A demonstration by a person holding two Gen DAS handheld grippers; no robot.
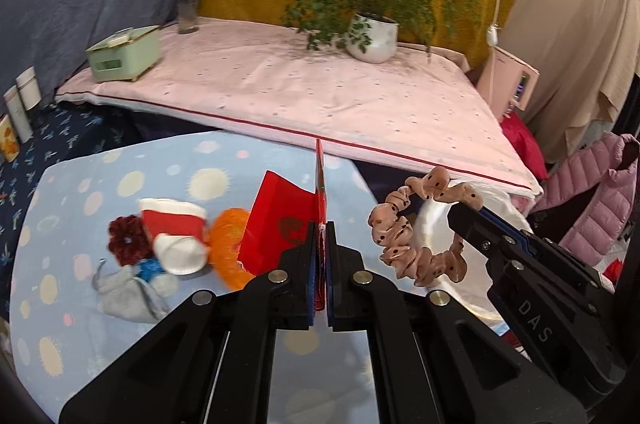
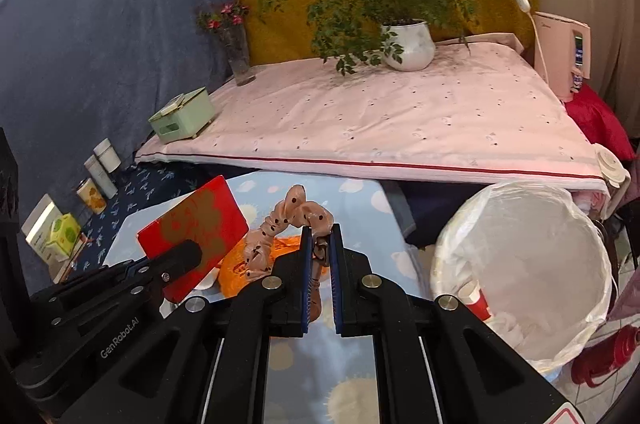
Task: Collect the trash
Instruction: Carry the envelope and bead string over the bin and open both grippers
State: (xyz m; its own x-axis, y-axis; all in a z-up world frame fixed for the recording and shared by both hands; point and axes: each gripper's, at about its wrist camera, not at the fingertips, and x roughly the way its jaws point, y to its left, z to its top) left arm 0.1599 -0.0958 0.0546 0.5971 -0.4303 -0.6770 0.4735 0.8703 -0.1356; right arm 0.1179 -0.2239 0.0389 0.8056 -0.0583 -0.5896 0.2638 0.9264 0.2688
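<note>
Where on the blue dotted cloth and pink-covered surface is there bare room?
The pink-covered surface is free between the green box and white plant pot. The blue dotted cloth is bare along its near edge. Crowded: its middle, where the red-and-white cup, grey cloth and orange scrunchie lie.

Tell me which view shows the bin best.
Right wrist view: the bin, lined with a white bag, shows its whole open mouth, with a red-and-white cup inside. In the left wrist view the scrunchie and right tool hide most of it.
</note>
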